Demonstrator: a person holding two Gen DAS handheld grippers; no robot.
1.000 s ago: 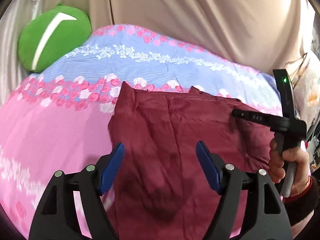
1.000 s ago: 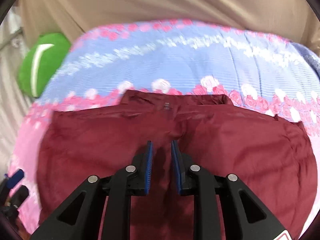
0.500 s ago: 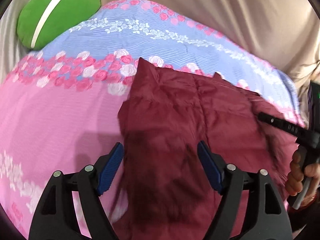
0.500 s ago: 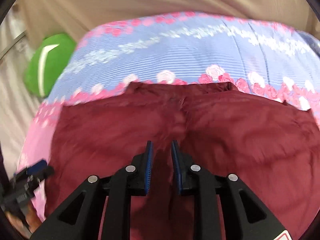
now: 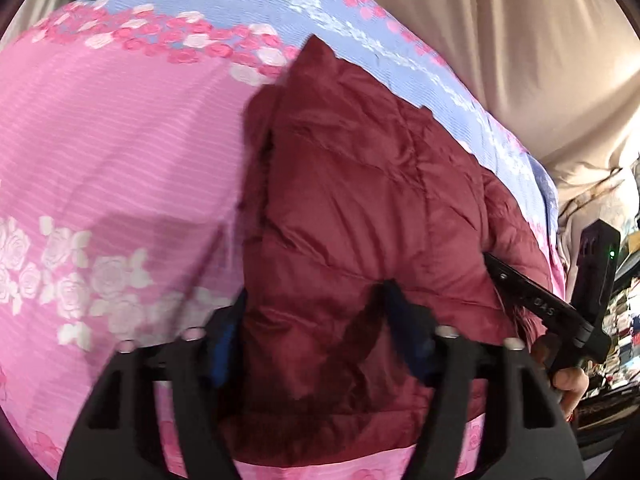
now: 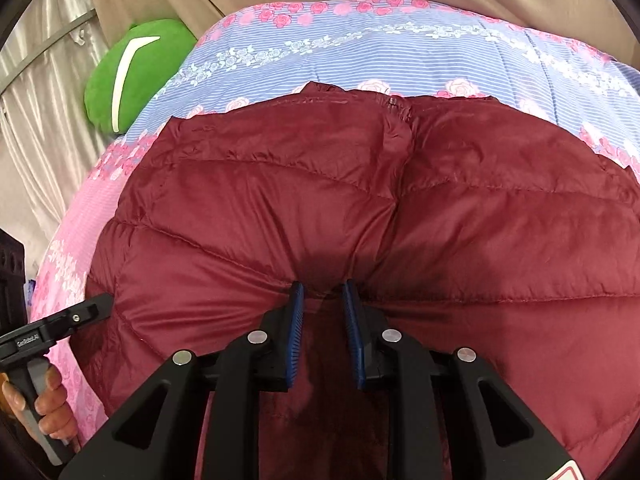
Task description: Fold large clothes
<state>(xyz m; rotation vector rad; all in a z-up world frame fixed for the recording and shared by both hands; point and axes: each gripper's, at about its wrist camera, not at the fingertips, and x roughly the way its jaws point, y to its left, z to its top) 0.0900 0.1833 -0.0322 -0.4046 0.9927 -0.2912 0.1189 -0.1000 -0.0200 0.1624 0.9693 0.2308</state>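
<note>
Left gripper (image 5: 316, 320) jaws closing around maroon jacket (image 6: 360, 200) edge; right gripper (image 6: 322, 308) narrow, pressed into jacket front, grip unclear

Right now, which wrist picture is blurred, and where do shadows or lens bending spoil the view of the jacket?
Left wrist view: motion blur smears the closing left gripper and the maroon jacket between its pads. Right wrist view: sharp; the right gripper shadows the quilting beneath. Both: fisheye bulges the bedspread.
</note>
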